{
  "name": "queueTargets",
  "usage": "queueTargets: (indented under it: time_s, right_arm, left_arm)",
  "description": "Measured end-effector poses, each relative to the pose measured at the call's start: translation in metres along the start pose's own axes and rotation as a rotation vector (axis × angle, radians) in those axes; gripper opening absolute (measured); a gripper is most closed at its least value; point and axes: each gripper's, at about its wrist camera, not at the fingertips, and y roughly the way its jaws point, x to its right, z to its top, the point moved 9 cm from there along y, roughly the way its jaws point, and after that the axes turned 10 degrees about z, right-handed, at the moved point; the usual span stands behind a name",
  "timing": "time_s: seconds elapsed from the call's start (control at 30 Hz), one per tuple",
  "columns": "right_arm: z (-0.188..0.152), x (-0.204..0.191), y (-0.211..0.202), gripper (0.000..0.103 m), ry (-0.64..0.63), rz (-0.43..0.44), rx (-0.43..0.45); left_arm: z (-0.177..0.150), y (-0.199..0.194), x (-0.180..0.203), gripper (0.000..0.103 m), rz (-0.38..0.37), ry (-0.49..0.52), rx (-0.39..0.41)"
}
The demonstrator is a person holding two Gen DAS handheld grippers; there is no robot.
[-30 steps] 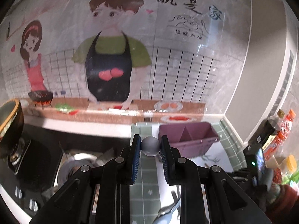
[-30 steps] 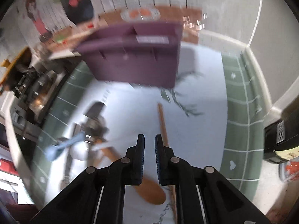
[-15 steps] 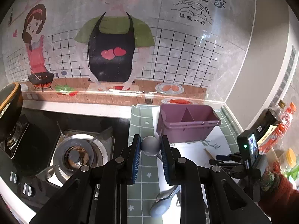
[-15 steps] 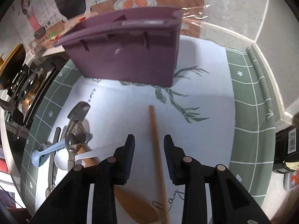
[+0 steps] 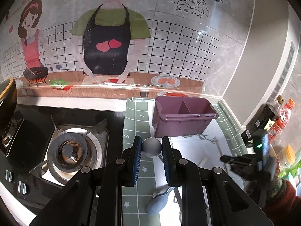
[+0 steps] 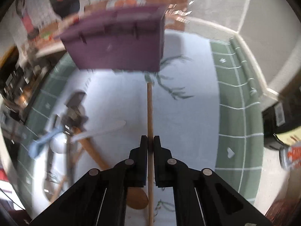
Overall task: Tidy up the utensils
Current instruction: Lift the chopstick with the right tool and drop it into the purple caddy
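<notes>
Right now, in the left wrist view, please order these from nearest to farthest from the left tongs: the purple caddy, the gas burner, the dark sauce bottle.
Measured from the left tongs:
1. Purple caddy, just beyond the tips, slightly right.
2. Gas burner, to the left.
3. Dark sauce bottle, far right by the wall.

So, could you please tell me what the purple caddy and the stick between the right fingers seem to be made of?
The purple caddy looks like moulded plastic: matte, uniform colour, thin walls with a moulded divider. The stick looks like bare wood or bamboo: tan, unpainted, slender and straight, though blur hides any grain.
</notes>
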Motion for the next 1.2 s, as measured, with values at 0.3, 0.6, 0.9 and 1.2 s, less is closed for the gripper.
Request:
queueTargets:
  time_s: [0.3,0.6,0.9,1.2]
  right_arm:
    - [0.078,-0.03,-0.113,0.006,0.013,0.028,0.369]
    - [0.191,-0.062,-0.187,0.006,-0.1,0.021,0.667]
    - [0.245,-0.059,-0.13,0.006,-0.106,0.103,0.709]
    - [0.244,-0.025,-0.042,0.006,-0.068,0.099,0.608]
  left_arm:
    - [0.029,-0.014,0.016,0.022,-0.044,0.003,0.066]
    - [0.127,-0.025,0.045,0.022,-0.066,0.006,0.209]
    - [0.155,0.046,0.063,0.022,0.008,0.046,0.185]
    - [0.129,0.123,0.068,0.022,0.055,0.088,0.078]
